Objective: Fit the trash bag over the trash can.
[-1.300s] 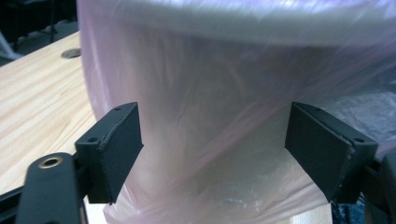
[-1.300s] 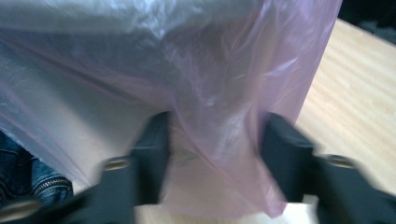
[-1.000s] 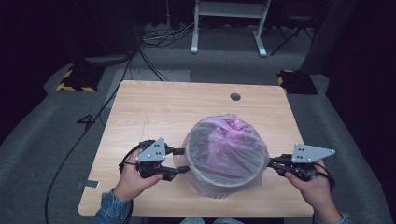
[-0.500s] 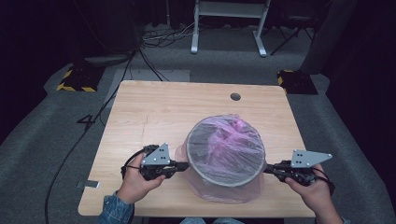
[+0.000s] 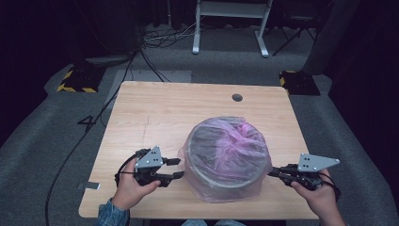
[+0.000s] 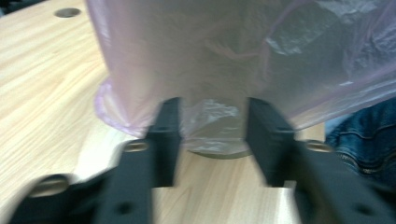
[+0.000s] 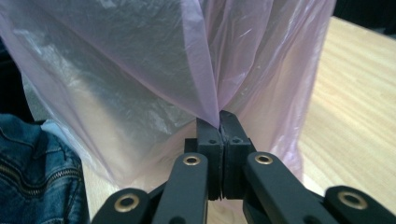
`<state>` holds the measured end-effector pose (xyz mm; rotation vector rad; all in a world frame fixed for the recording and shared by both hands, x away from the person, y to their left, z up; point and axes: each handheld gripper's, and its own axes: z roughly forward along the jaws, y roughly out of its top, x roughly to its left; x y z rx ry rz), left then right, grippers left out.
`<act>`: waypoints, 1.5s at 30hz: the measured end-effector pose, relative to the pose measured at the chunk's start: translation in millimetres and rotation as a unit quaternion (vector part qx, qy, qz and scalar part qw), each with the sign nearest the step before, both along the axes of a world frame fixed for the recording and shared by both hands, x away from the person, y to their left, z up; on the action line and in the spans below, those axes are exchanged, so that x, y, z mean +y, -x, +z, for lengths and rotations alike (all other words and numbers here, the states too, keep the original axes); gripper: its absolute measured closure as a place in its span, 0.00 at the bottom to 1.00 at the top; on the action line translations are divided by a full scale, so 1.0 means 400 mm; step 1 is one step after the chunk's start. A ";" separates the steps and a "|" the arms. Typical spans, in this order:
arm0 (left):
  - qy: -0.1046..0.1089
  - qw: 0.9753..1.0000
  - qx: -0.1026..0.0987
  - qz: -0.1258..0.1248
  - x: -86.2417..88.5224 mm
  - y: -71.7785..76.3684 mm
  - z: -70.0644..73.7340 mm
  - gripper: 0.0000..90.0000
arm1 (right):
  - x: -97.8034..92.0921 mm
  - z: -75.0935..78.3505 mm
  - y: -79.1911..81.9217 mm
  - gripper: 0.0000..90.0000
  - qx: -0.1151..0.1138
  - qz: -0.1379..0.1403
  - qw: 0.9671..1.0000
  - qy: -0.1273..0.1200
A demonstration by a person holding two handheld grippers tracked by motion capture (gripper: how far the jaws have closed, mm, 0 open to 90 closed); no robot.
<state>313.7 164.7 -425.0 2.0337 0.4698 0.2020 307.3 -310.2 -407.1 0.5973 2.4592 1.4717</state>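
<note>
Pinching a fold of the pink bag (image 7: pixel 205 60) with fingers pressed together, the right gripper (image 5: pixel 274 173) holds the liner taut over the bin (image 5: pixel 226 153) near the bench (image 5: pixel 155 113) front edge, while the left gripper (image 5: pixel 178 168) waits spread beside it, apparently to grab the other side.

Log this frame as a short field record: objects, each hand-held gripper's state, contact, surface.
object: grey bin lined with a pink plastic bag, bag draped over the rim
left hand-held gripper: open, jaws at the bag's lower edge, not closed on it
right hand-held gripper: shut, pinching a fold of the bag
surface: wooden table, bin near the person's edge
other: round cable hole at the far side
</note>
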 end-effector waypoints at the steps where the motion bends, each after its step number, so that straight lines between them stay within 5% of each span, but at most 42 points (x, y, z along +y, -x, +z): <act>1: -0.008 1.000 0.000 -0.002 0.000 0.001 -0.007 0.44 | -0.001 0.003 -0.001 0.98 -0.001 -0.002 1.000 -0.002; 5: -0.019 1.000 0.003 -0.010 -0.003 0.006 -0.046 0.32 | 0.001 -0.001 -0.003 0.97 0.004 0.000 1.000 -0.002; 9: -0.002 1.000 -0.003 0.000 -0.017 0.005 -0.061 0.29 | 0.009 -0.006 -0.009 0.96 0.011 0.005 1.000 -0.004; 18: 0.035 0.997 -0.064 0.020 -0.037 -0.007 0.000 0.31 | 0.023 0.013 -0.016 0.96 0.008 0.013 1.000 -0.019; 21: 0.048 0.996 -0.071 0.009 -0.039 -0.005 0.016 0.46 | 0.028 0.027 -0.013 0.96 0.003 0.018 0.999 -0.028; 24: 0.044 0.997 -0.068 -0.010 -0.041 0.000 0.025 0.78 | 0.033 0.036 -0.010 0.97 -0.002 0.020 0.999 -0.028; 26: 0.029 0.998 -0.055 -0.013 -0.043 0.004 0.025 1.00 | 0.034 0.038 -0.010 0.98 -0.002 0.020 0.999 -0.027; 31: -0.026 0.999 -0.025 -0.027 -0.049 0.009 0.002 1.00 | 0.030 0.023 -0.013 1.00 0.013 0.019 1.000 -0.016; 36: -0.055 0.998 -0.001 -0.030 -0.047 0.012 -0.027 1.00 | 0.023 -0.001 -0.018 1.00 0.027 0.011 1.000 -0.010; 41: -0.073 0.995 0.038 -0.059 -0.056 0.016 -0.068 1.00 | 0.034 -0.040 -0.025 1.00 0.057 0.024 0.998 -0.005; 43: -0.110 0.991 0.048 -0.064 -0.068 0.022 -0.090 1.00 | 0.040 -0.062 -0.027 1.00 0.067 0.019 0.997 0.019; 45: -0.124 0.987 0.066 -0.076 -0.074 0.026 -0.111 1.00 | 0.044 -0.096 -0.030 1.00 0.092 0.013 0.994 0.050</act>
